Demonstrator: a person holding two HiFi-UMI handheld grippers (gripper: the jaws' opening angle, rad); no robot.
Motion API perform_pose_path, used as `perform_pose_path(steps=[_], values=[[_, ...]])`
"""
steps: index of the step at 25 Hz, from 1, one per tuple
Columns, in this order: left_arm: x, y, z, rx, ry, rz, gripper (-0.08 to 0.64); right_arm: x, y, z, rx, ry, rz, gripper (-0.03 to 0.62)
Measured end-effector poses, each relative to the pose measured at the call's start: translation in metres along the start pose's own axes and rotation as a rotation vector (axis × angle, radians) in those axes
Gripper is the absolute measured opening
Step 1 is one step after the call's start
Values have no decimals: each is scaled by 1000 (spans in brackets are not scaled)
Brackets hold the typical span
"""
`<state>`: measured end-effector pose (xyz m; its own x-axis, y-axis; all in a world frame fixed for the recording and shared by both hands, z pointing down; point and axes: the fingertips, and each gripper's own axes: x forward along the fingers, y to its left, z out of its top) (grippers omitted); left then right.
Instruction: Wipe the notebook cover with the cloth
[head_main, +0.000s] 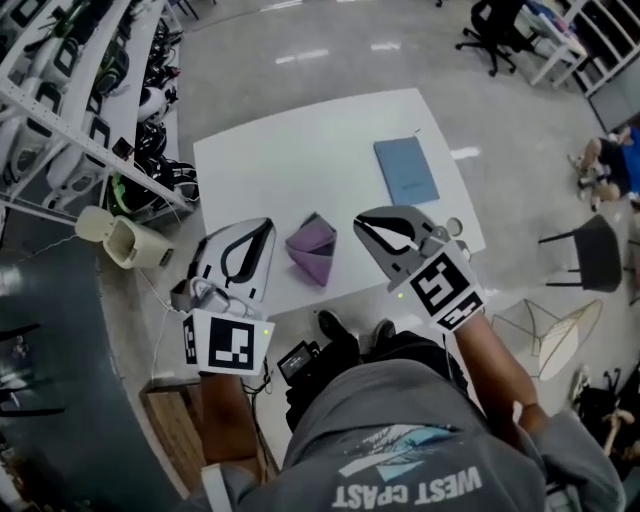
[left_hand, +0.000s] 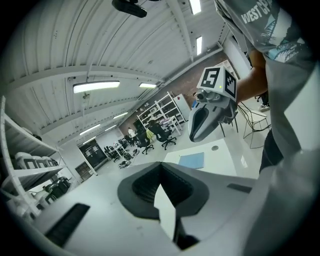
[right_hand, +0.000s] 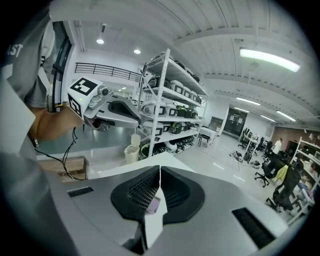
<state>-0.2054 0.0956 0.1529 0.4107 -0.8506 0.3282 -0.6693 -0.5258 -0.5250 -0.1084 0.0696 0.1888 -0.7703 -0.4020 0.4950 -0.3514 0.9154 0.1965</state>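
White table (head_main: 300, 160): blue notebook (head_main: 406, 170) flat near right edge, purple cloth (head_main: 313, 248) bunched near front edge, well apart.

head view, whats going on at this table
A person stands at a white table with a gripper in each hand. The left gripper and the right gripper are both shut and empty, held above the near edge. A folded purple cloth lies on the table between them, untouched. A blue notebook lies farther back on the right. No wiping has begun.
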Motion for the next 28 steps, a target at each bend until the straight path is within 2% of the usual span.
perform_pose_path(steps=[7, 15, 18, 21, 28], values=[[3, 2, -46, -72, 61, 17, 0, 66, 17, -34, 41, 60, 128, 32], [13, -28, -92, -167, 177, 36, 0, 122, 53, -106, 86, 172, 353, 38], [18, -36, -114, -194, 218, 43, 0, 147, 64, -129, 80, 220, 428, 140], [19, -48, -135, -242, 263, 59, 0, 164, 78, -153, 52, 279, 498, 194], [21, -69, -161, -334, 317, 95, 0, 182, 98, -194, -14, 406, 611, 257]])
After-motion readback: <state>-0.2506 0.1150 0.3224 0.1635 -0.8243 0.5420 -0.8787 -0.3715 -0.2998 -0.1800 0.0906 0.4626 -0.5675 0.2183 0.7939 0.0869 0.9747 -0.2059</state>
